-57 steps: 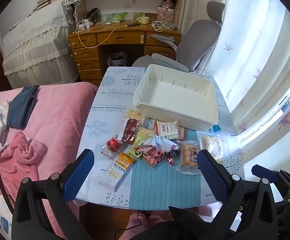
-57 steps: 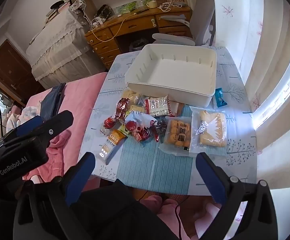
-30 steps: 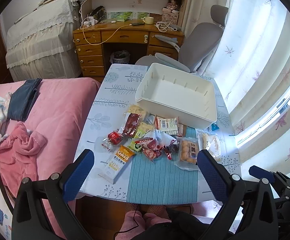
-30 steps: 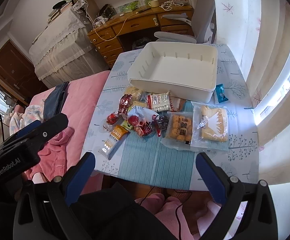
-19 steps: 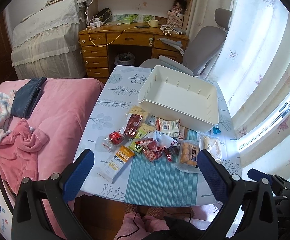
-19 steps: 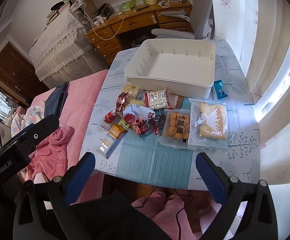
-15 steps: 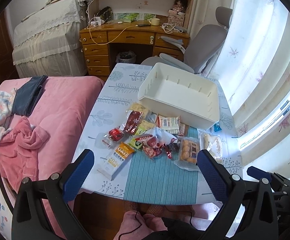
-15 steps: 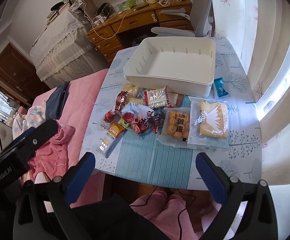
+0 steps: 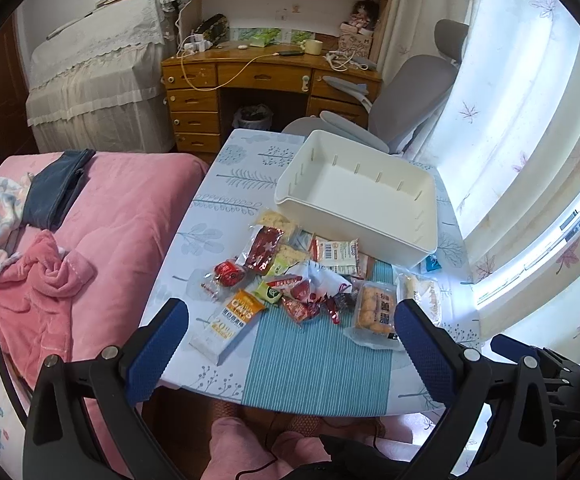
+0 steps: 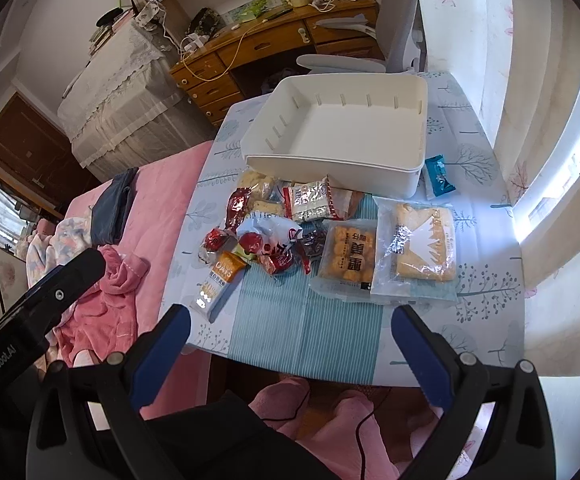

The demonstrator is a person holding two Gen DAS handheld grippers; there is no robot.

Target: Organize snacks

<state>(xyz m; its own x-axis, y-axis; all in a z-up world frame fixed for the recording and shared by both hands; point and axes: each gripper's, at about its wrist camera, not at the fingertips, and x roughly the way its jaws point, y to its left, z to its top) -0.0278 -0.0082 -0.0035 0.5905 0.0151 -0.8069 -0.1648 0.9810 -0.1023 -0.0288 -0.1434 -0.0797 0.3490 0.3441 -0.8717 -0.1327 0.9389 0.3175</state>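
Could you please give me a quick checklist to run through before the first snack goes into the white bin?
1. White bin has nothing in it: ok.
2. Left gripper open and holding nothing: ok.
3. Right gripper open and holding nothing: ok.
4. Snacks within the table edges: ok; the oats bar lies nearest the left edge.
5. Bread bag free of overlap: not ok, it overlaps the cookie pack.
6. Snacks hidden under the pile: cannot tell.

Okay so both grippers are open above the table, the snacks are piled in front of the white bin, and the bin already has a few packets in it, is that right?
Not quite. The white bin is empty: the right wrist view shows only its bare floor and slotted walls. The rest holds: the left gripper and right gripper are both open, and the snacks lie piled on the table in front of the bin.
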